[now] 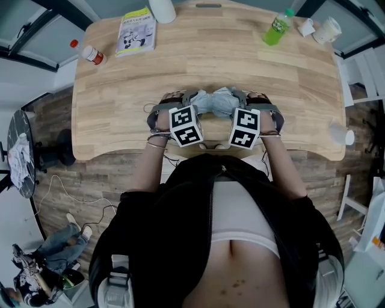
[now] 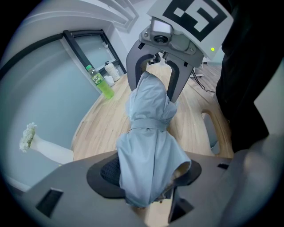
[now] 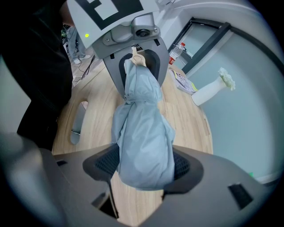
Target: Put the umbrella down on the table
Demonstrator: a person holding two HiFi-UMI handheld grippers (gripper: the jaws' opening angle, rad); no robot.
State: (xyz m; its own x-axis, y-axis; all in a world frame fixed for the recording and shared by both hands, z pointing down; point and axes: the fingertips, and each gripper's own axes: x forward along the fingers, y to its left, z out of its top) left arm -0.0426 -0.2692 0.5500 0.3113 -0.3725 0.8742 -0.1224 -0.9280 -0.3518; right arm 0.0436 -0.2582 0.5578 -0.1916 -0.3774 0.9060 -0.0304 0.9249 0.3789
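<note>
A folded pale-blue umbrella (image 1: 216, 102) lies crosswise between my two grippers, over the wooden table (image 1: 210, 60) near its front edge. My left gripper (image 1: 175, 101) is shut on one end of it. In the left gripper view the bunched fabric (image 2: 148, 133) fills the gap between the dark pads (image 2: 108, 170). My right gripper (image 1: 252, 101) is shut on the other end, and the right gripper view shows the cloth (image 3: 142, 133) pressed between its pads (image 3: 188, 164). Whether the umbrella touches the tabletop I cannot tell.
At the table's far side stand a green bottle (image 1: 277, 27), a booklet (image 1: 137, 31), a small red-capped bottle (image 1: 91, 54), a white vase (image 1: 161, 9) and white cups (image 1: 325, 29). A cable slot (image 2: 211, 131) is cut near the front edge. The person's body is close behind the grippers.
</note>
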